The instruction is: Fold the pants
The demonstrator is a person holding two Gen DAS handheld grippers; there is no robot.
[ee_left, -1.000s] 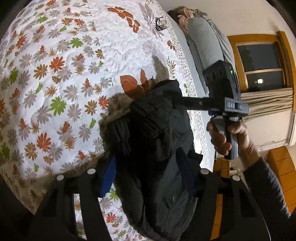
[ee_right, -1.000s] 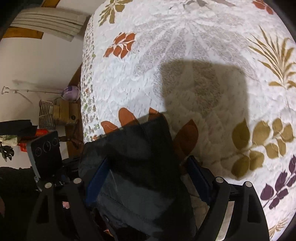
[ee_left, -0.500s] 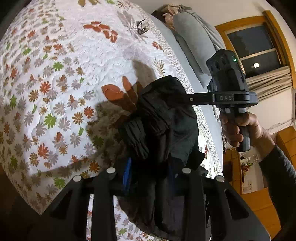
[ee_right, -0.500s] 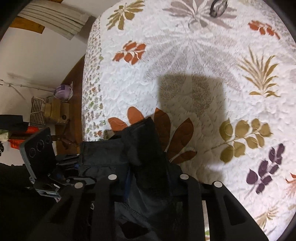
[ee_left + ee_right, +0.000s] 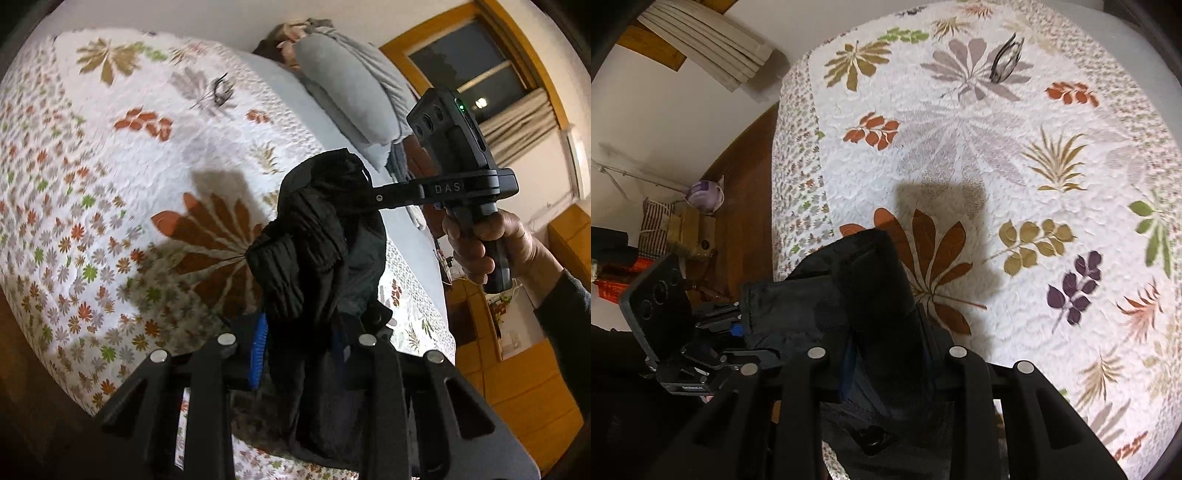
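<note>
Left wrist view: left gripper (image 5: 297, 341) and right gripper (image 5: 364, 194) both clamped on the bunched black pants (image 5: 317, 236), held up above the bed (image 5: 110, 155), probably to shake them straight for folding

1. On my left wrist view I read "DAS" in pale letters on the dark bar of the right gripper (image 5: 364, 192), just ahead of its handle.
2. On my right wrist view a small plate on the left gripper (image 5: 738, 325) carries lettering too blurred for me to read.
</note>
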